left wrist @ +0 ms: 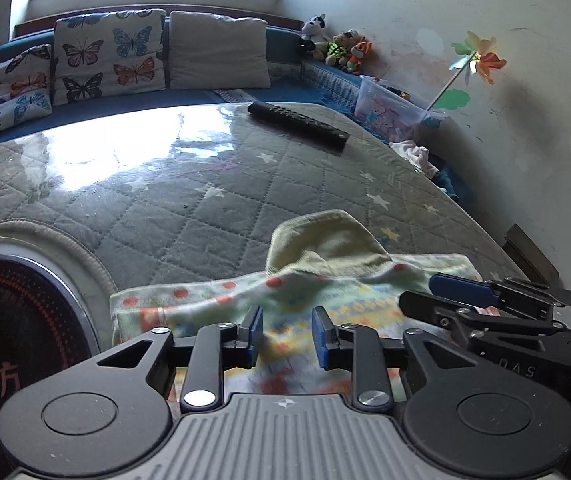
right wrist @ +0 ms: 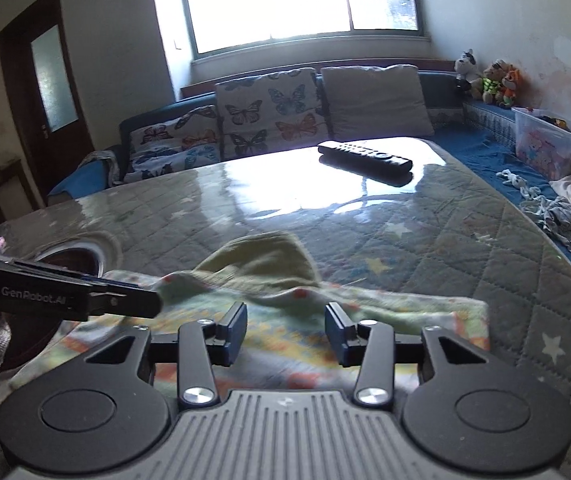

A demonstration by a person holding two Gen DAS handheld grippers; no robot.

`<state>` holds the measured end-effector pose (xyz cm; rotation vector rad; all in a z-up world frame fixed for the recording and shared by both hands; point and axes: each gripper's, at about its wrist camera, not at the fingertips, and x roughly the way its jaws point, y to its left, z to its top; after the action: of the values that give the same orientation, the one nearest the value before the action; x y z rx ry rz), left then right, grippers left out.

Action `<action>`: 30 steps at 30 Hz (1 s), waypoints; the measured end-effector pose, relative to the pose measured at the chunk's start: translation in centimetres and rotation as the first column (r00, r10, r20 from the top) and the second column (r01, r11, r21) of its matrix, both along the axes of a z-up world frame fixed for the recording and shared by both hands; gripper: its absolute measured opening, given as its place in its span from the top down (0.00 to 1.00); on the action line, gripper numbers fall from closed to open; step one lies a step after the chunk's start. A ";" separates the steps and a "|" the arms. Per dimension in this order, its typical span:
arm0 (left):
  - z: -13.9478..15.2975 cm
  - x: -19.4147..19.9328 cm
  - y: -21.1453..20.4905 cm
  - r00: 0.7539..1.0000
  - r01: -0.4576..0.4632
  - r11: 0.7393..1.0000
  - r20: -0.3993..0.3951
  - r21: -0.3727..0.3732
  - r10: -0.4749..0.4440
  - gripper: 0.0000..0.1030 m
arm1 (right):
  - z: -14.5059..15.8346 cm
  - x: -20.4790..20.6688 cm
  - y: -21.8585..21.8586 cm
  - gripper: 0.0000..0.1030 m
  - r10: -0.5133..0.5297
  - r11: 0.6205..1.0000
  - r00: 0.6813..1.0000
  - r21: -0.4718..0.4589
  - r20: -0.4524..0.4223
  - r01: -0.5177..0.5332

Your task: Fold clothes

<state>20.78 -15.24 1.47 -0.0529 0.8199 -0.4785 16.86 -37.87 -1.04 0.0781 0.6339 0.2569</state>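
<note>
Both grippers sit low over the garment at the bottom of each frame. The left gripper (left wrist: 287,338) has its blue pads spread apart with nothing between them, just hovering above the cloth. Same deal with the right gripper (right wrist: 285,334): jaws wide, nothing pinched.

The thing being folded is a small patterned baby garment (left wrist: 325,292), pale green with orange dots and a colourful print, lying flat across the lower middle of the frame on the table (left wrist: 205,184), with a plain yellow-green flap bunched up at its far edge. It's a bit blurred. The table has a quilted grey star-print cover under glossy plastic.

At the lower left there's a round dark heater panel (left wrist: 13,340) set in the table. Further up, right of centre, a black remote control (left wrist: 297,122) lies on the table. Behind that, a blue sofa with butterfly cushions (left wrist: 105,56), and some plush toys (left wrist: 337,46) in the upper right.
</note>
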 end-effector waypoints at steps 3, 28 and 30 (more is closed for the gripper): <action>0.1 -2.0 -0.1 1.000 0.025 1.000 0.018 0.018 -0.025 0.68 | 0.0 -2.0 1.3 0.56 0.036 0.999 0.999 -0.036 0.010 -0.036; -0.7 -12.0 2.1 0.994 0.000 0.996 0.112 0.089 -0.010 0.24 | -1.0 -12.4 4.2 0.20 -0.025 0.994 0.997 -0.101 0.069 0.032; -0.7 -12.6 2.4 0.993 -0.007 0.996 0.116 0.092 -0.004 0.16 | -1.1 -12.7 4.4 0.11 -0.033 0.994 0.997 -0.105 0.068 0.040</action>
<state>8.20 -12.88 0.76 0.0589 0.7264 -0.4375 4.14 -33.48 -2.16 -0.0216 0.5784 0.1894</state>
